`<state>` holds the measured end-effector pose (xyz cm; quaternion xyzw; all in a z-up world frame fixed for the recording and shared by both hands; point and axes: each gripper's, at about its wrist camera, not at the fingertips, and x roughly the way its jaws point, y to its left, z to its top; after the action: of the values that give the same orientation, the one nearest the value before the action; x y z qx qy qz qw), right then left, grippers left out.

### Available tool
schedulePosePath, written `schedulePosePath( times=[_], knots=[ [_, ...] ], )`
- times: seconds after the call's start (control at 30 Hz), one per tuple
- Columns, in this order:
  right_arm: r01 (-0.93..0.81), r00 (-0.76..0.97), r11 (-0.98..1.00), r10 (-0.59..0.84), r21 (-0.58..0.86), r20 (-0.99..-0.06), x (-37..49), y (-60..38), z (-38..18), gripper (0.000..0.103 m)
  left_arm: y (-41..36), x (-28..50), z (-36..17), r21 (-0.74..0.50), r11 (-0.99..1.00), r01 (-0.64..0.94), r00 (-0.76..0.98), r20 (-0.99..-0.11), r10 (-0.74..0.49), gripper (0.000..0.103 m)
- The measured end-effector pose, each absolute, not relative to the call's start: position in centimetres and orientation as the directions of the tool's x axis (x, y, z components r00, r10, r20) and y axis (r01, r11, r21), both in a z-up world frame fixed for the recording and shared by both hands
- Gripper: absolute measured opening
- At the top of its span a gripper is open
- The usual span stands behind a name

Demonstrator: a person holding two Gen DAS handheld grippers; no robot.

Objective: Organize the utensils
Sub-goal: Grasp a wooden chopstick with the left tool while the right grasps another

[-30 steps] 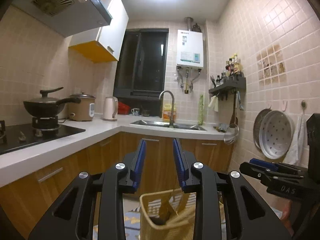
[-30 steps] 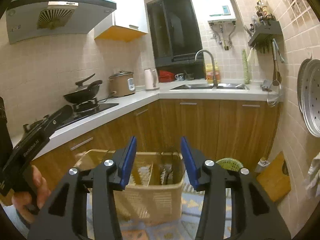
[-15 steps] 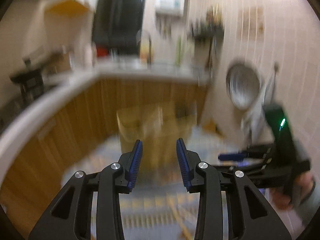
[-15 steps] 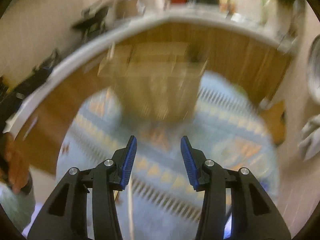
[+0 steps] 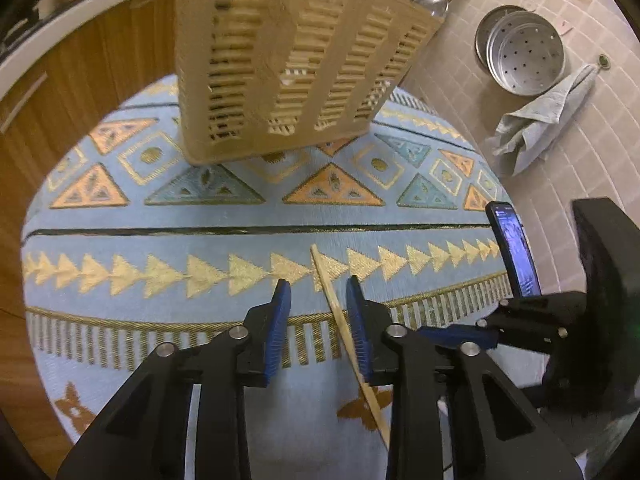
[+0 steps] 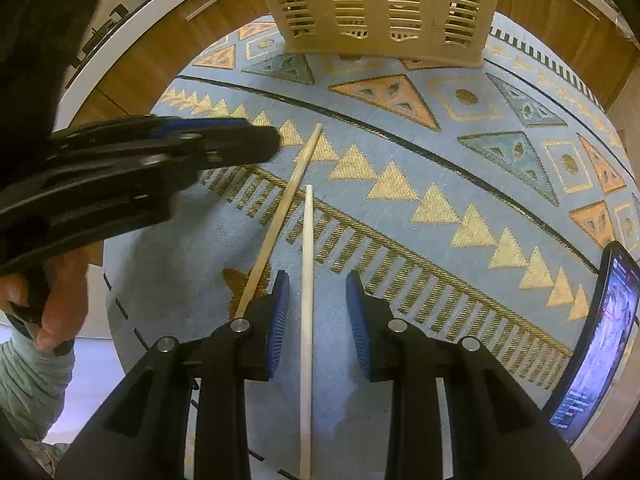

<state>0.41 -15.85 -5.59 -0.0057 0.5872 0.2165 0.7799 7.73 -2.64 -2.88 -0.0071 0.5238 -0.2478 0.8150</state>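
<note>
Both jaws stand wide open, holding nothing. The right gripper (image 6: 317,316) straddles the pale chopstick (image 6: 307,320), which lies on the rug (image 6: 420,240) pointing toward the basket (image 6: 384,4). The darker chopstick (image 6: 280,216) lies just beside it, slanting; the left gripper (image 5: 318,320) has it against its right finger (image 5: 360,332). Both chopsticks' near ends are hidden.

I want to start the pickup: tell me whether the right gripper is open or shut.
Open. The right gripper shows a clear gap between its blue pads, and the pale wooden chopstick lies on the blue patterned rug between them, ungripped.
</note>
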Motion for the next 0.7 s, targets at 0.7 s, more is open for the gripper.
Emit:
schedulePosePath(
  times=[0.7],
  knots=[
    [-0.318, 0.318, 0.944, 0.196, 0.090, -0.928, 1.7, -18.2, -5.5, 0.005, -5.4, 7.7, -4.2, -0.150, 0.885, 0.441, 0.331, -0.889, -0.316, 0.021]
  ],
)
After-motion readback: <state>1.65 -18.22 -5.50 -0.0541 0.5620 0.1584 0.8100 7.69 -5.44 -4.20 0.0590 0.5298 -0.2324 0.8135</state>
